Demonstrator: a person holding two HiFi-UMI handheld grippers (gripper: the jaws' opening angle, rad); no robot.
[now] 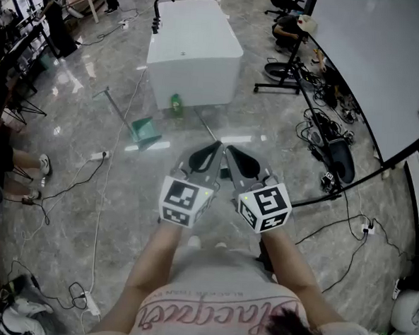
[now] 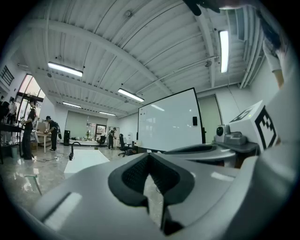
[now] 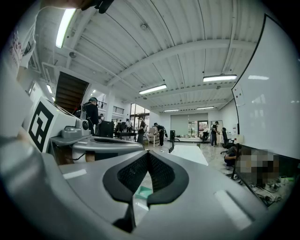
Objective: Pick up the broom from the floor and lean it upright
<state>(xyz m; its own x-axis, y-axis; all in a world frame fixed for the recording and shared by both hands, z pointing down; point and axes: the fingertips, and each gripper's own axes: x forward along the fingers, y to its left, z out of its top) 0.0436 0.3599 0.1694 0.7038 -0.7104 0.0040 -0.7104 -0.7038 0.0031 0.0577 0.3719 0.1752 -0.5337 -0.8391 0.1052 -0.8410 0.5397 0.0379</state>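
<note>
The broom lies on the grey marble floor ahead of me, its green head (image 1: 176, 104) by the white tub and its thin handle (image 1: 206, 125) running back toward the grippers. A green dustpan (image 1: 146, 130) with a long handle rests to its left. I hold both grippers side by side at waist height, pointing level, well above the floor. The left gripper (image 1: 212, 150) (image 2: 149, 155) has its jaws closed tip to tip with nothing between them. The right gripper (image 1: 231, 152) (image 3: 148, 153) is likewise shut and empty. A green patch (image 3: 142, 191) of floor litter shows below its pads.
A white tub-like box (image 1: 194, 49) with a black faucet (image 1: 160, 7) stands beyond the broom. A large whiteboard (image 1: 375, 64) on a black wheeled stand (image 1: 282, 86) is at the right, with tangled cables (image 1: 328, 131) beneath. A power strip (image 1: 98, 155) and cords lie at left; people stand far left.
</note>
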